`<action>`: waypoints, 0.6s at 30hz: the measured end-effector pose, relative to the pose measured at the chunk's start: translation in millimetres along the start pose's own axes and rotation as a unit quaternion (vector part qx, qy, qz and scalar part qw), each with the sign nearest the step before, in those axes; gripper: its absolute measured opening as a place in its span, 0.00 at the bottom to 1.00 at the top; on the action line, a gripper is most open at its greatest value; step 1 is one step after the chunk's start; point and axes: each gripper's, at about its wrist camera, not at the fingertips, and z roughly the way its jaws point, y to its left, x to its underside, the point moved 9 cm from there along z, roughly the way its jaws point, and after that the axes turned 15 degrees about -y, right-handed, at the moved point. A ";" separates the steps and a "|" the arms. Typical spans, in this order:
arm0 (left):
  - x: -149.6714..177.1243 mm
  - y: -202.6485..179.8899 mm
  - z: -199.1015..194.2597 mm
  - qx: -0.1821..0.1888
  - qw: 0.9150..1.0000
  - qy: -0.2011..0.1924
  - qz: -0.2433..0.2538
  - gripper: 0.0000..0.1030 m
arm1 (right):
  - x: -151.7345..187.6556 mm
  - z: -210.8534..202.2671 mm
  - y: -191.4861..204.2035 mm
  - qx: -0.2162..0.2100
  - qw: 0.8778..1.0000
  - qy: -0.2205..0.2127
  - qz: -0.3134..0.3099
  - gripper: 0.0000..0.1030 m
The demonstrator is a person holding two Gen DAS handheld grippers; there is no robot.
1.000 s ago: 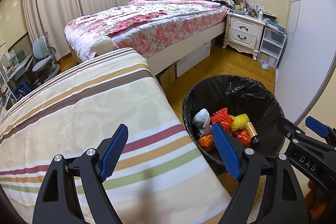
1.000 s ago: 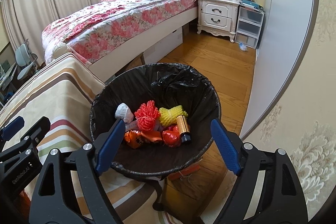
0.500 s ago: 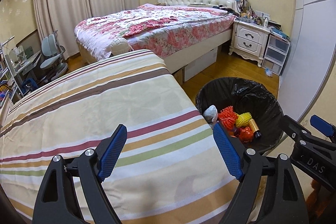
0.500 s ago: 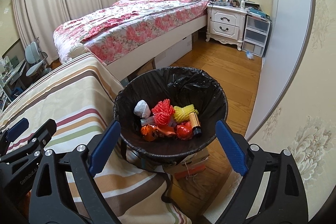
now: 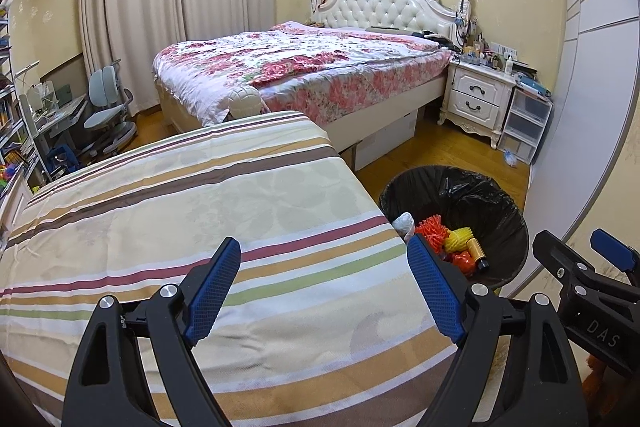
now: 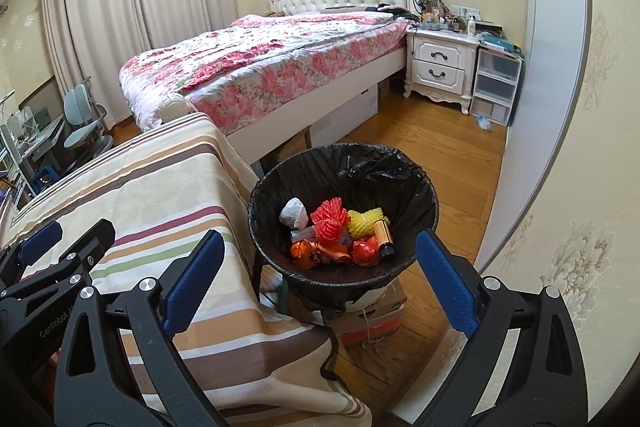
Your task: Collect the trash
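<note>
From the left wrist camera, the left gripper [image 5: 324, 279] hangs above a table draped in a cream cloth with brown, maroon, tan and green stripes [image 5: 200, 211]. Its blue-padded fingers [image 5: 212, 281] stand wide apart with nothing between them. Past the table's right edge, down on the floor side, sits the round bin lined with a black plastic bag [image 5: 500, 211]. Inside it lie a white crumpled wad [image 5: 403, 222], a red-orange foam net [image 5: 432, 227], a yellow foam net [image 5: 460, 241] and a gold cylinder with a black cap [image 5: 478, 254]. The right gripper [image 5: 588, 267] juts in at the lower right, near the bin. Behind stand a bed with a pink floral quilt [image 5: 304, 67] and a white two-drawer nightstand [image 5: 478, 97].

From the right wrist camera, the right gripper [image 6: 316, 269] is held over the near side of the same bin [image 6: 420, 187], its blue pads [image 6: 448, 285] spread wide and gripping nothing. The bin stands just beside the striped table [image 6: 160, 195], raised on a cardboard box [image 6: 376, 311] on the wooden floor [image 6: 440, 147]. The trash rests in the bottom: the white wad [image 6: 294, 213], red-orange net [image 6: 330, 219], yellow net [image 6: 366, 221], gold cylinder [image 6: 384, 237] and crumpled orange and red wrappers [image 6: 336, 253]. The left gripper [image 6: 60, 247] shows at the left edge over the cloth.
</note>
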 end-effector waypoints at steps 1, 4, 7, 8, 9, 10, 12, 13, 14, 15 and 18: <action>-0.2 0.4 -0.9 0.000 1.000 0.000 -0.002 0.80 | -0.7 -1.9 1.2 -0.001 1.000 -0.001 -0.001 0.92; -0.8 3.4 -4.3 -0.001 1.000 -0.001 -0.007 0.80 | -1.1 -6.9 4.0 -0.003 1.000 -0.005 -0.003 0.92; -1.2 6.0 -6.0 -0.002 1.000 -0.002 -0.009 0.80 | -1.5 -9.0 6.9 -0.004 1.000 -0.006 -0.004 0.92; -1.2 6.4 -6.1 -0.003 1.000 -0.002 -0.009 0.80 | -1.8 -9.2 7.4 -0.005 1.000 -0.006 -0.004 0.92; -1.5 7.0 -6.4 -0.003 1.000 -0.003 -0.011 0.80 | -1.7 -9.9 6.5 -0.005 1.000 -0.007 -0.004 0.92; -1.7 7.9 -7.3 -0.003 1.000 -0.003 -0.011 0.80 | -1.9 -10.7 6.3 -0.004 1.000 -0.007 -0.004 0.92; -2.0 9.2 -9.7 -0.004 1.000 -0.005 -0.012 0.80 | -1.5 -10.7 6.7 -0.005 1.000 -0.007 -0.004 0.92; -2.5 9.8 -10.1 -0.004 1.000 -0.005 -0.012 0.80 | -1.6 -11.1 7.1 -0.005 1.000 -0.007 -0.004 0.92; -2.6 10.2 -10.2 -0.004 1.000 -0.005 -0.012 0.80 | -1.9 -11.6 7.4 -0.005 1.000 -0.008 -0.004 0.92; -2.7 10.4 -10.4 -0.004 1.000 -0.005 -0.013 0.80 | -2.4 -12.6 7.5 -0.005 1.000 -0.008 -0.005 0.92; -2.6 10.3 -10.2 -0.004 1.000 -0.004 -0.012 0.80 | -2.4 -12.8 7.4 -0.005 1.000 -0.008 -0.005 0.92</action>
